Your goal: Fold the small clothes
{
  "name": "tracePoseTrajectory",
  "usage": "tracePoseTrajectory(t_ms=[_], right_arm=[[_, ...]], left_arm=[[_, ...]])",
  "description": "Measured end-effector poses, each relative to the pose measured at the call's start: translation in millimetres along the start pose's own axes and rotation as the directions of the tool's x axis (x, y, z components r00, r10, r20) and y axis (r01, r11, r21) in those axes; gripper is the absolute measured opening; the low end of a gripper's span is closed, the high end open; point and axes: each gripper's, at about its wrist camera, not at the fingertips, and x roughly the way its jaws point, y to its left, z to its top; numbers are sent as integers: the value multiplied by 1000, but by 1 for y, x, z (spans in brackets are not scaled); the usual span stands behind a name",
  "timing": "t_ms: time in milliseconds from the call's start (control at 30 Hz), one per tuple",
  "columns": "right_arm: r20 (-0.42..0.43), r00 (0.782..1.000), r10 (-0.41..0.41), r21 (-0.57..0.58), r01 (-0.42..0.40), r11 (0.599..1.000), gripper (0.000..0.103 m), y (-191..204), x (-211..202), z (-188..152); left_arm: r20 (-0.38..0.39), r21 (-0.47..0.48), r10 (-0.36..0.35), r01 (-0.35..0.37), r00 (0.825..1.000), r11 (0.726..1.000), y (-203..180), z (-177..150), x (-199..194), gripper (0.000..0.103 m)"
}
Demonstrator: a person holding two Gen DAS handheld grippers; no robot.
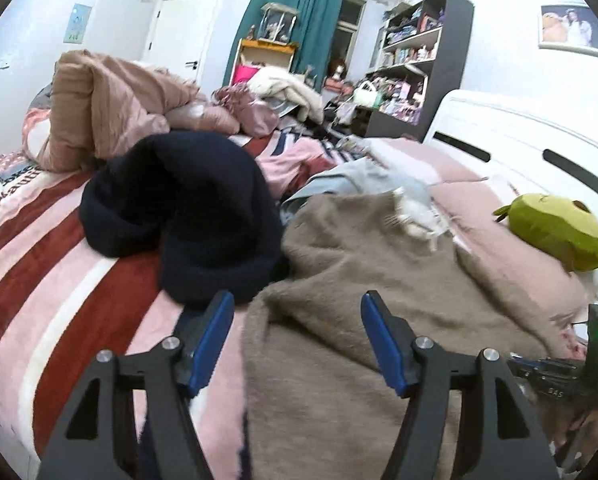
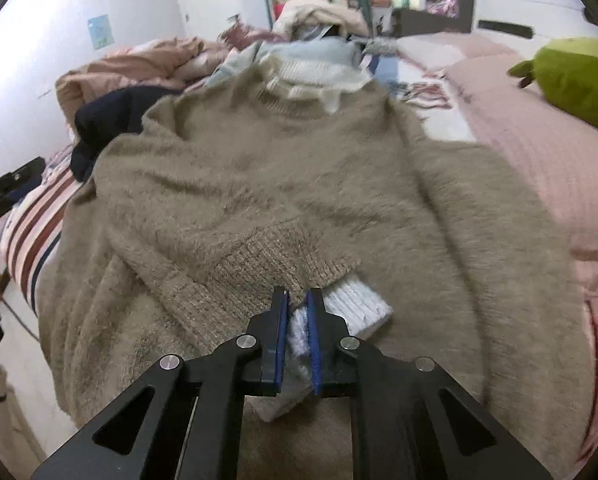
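A fuzzy tan sweater (image 2: 283, 184) lies spread on the bed, collar away from me, with a white inner collar (image 2: 311, 80). One sleeve is folded across its front, ending in a ribbed tan cuff with a white cuff (image 2: 359, 308) below it. My right gripper (image 2: 297, 300) is shut on that white cuff. My left gripper (image 1: 297, 308) is open and empty, just above the sweater's left edge (image 1: 339, 312). In the right wrist view the left gripper (image 2: 7, 192) shows at the far left.
A dark navy knit hat (image 1: 179, 216) lies left of the sweater on the striped red and pink bedsheet (image 1: 51, 280). A green plush toy (image 1: 555, 232) sits by the white headboard (image 1: 519, 144). Rumpled pink bedding and clothes pile up behind.
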Motion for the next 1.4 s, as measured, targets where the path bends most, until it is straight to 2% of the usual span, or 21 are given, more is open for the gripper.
tracePoseTrajectory(t_ms=[33, 100, 167, 200, 300, 367, 433, 533, 567, 667, 700, 733, 767, 833, 933, 1100, 1233, 1400], right_arm=[[19, 1000, 22, 1, -22, 1000, 7, -4, -10, 0], [73, 997, 30, 7, -31, 999, 11, -14, -36, 1], [132, 991, -28, 33, 23, 999, 46, -35, -68, 0], [153, 986, -63, 57, 55, 997, 52, -48, -82, -1], [134, 974, -185, 120, 169, 978, 55, -89, -107, -13], [94, 972, -214, 130, 201, 971, 56, -103, -109, -27], [63, 985, -163, 127, 154, 980, 56, -107, -105, -43], [36, 998, -56, 113, 51, 992, 67, -101, -97, -59], [19, 998, -63, 100, 61, 993, 68, -98, -92, -63], [-14, 992, -122, 61, 122, 991, 65, -93, -80, -70], [-12, 988, -157, 61, 157, 986, 53, -94, -78, -72], [8, 980, -198, 80, 196, 977, 36, -97, -78, -71], [30, 978, -204, 107, 200, 974, 22, -101, -81, -70], [75, 977, -202, 173, 186, 967, 9, -109, -88, -65], [97, 970, -225, 168, 206, 964, 7, -113, -94, -54], [158, 978, -135, 168, 108, 980, 6, -107, -115, -28], [197, 980, 27, 89, -45, 995, 6, -79, -134, 9], [183, 954, 235, 22, -243, 970, 6, -32, -130, 53]], left_arm=[[3, 4, -9, 9, 1000, 1000, -4, 0, -1, 66], [20, 34, -30, 29, 999, 999, -12, -1, -3, 80], [7, 57, -17, 17, 1000, 998, -15, -4, -3, 81], [-2, 62, -14, 14, 1000, 998, -17, -5, -1, 81], [-11, 37, -38, 38, 999, 999, -22, -8, 0, 81], [-14, 29, -55, 56, 998, 998, -26, -8, 0, 81], [-19, 41, -62, 63, 998, 997, -35, -8, -1, 81], [-26, 69, -66, 68, 997, 995, -46, -8, -2, 81], [-28, 79, -70, 72, 997, 994, -49, -8, -3, 81], [-36, 93, -60, 63, 998, 994, -53, -10, -5, 81], [-38, 93, -60, 63, 997, 994, -53, -10, -7, 81], [-38, 93, -59, 62, 998, 994, -53, -10, -8, 81], [-37, 92, -58, 61, 998, 994, -53, -10, -7, 81], [-30, 91, -54, 57, 998, 994, -53, -11, -10, 81], [-15, 90, -47, 48, 999, 995, -52, -10, -13, 81], [0, 80, -61, 61, 998, 995, -47, -10, -20, 81], [19, 79, -68, 66, 998, 995, -43, -8, -28, 81], [45, 62, -76, 73, 996, 995, -28, -5, -42, 81]])
